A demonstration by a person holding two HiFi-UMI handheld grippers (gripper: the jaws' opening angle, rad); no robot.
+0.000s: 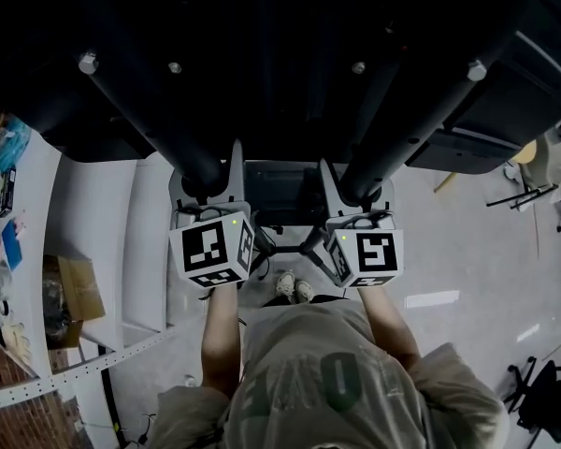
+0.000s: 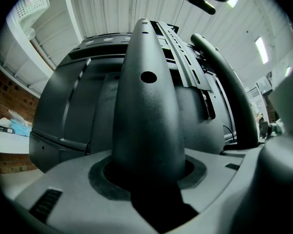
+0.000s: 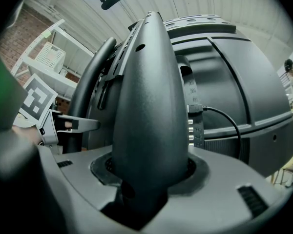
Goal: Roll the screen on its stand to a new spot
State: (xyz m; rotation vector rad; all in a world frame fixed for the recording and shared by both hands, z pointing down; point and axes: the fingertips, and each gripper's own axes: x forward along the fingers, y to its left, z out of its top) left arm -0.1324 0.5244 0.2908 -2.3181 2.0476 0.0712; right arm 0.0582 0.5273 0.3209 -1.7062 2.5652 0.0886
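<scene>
Large black screen (image 1: pixel 280 54) seen from behind, filling the top of the head view, standing on the pale floor (image 1: pixel 467 251) straight ahead. Left claw (image 1: pixel 207 185) clenched around the left post (image 1: pixel 140 101) below the screen, right claw (image 1: pixel 358 191) clenched around the right post (image 1: pixel 421 110). Both claws level, side by side, well apart. Thin black cable (image 3: pixel 224 116) plugged into the screen's back, near the right post.

The right claw (image 3: pixel 149 179) is clamped on a dark, textured, tapering stand post (image 3: pixel 149 96) at frame centre. Behind it spans the large black plastic screen back (image 3: pixel 244 82), with a thin black cable (image 3: pixel 224 115) plugged in right of centre. A curved black post (image 3: pixel 90 77) and a white cube with black square markers (image 3: pixel 36 99) sit at the left.
</scene>
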